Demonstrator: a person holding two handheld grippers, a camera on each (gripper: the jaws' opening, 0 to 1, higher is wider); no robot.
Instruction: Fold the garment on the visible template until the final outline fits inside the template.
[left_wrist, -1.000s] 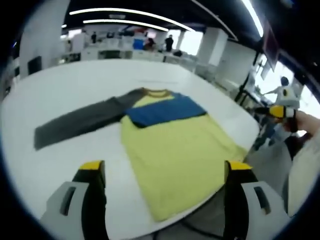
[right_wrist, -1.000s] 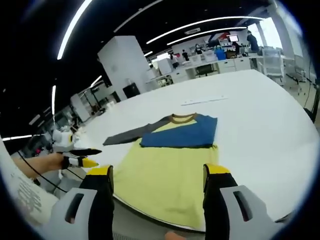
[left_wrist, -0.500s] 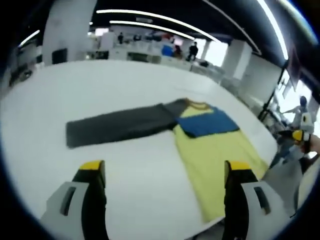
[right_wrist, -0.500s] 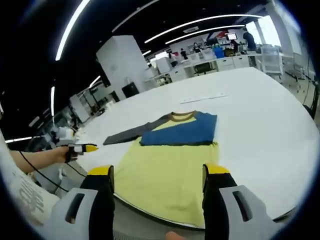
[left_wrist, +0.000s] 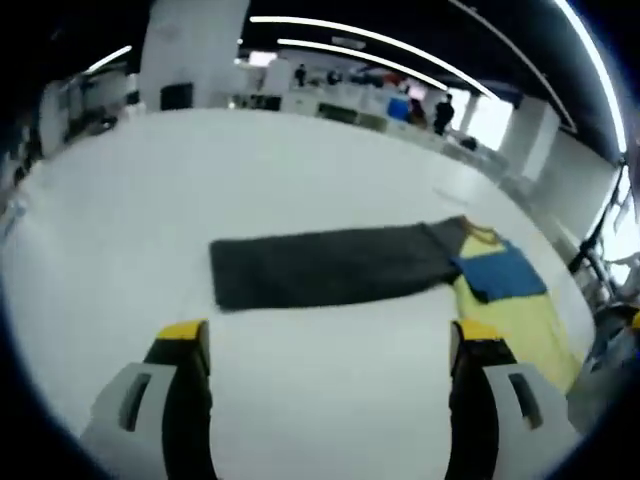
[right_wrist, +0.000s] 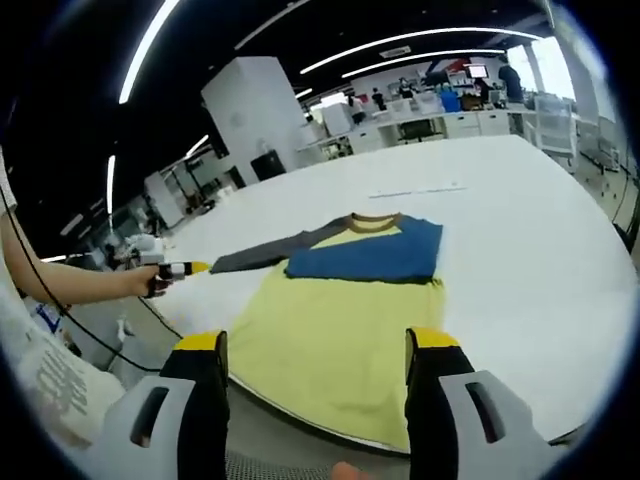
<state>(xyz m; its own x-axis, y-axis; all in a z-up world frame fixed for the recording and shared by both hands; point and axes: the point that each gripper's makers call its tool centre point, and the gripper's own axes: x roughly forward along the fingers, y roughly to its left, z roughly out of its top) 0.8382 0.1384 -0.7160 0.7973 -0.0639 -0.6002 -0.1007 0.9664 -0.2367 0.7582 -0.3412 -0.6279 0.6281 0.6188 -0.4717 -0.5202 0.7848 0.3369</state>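
Note:
A long-sleeved shirt lies flat on the white table (left_wrist: 150, 190). Its body is yellow (right_wrist: 340, 330), one blue sleeve (right_wrist: 375, 260) is folded across the chest, and a dark grey sleeve (left_wrist: 320, 265) stretches out sideways. In the left gripper view my left gripper (left_wrist: 325, 345) is open above bare table, just short of the grey sleeve. My right gripper (right_wrist: 315, 355) is open over the shirt's yellow hem near the table edge. The left gripper (right_wrist: 175, 269) comes into the right gripper view at the left, held in a hand by the grey cuff.
The table's curved edge (right_wrist: 300, 415) runs close under the right gripper. A thin pale strip (right_wrist: 415, 190) lies on the table beyond the collar. Desks, a white pillar (right_wrist: 250, 115) and people stand far behind.
The left gripper view has swung left, so the grey sleeve now sits in the middle and the yellow body at the right. In the right gripper view the hand holding the left gripper has reached nearer the cuff.

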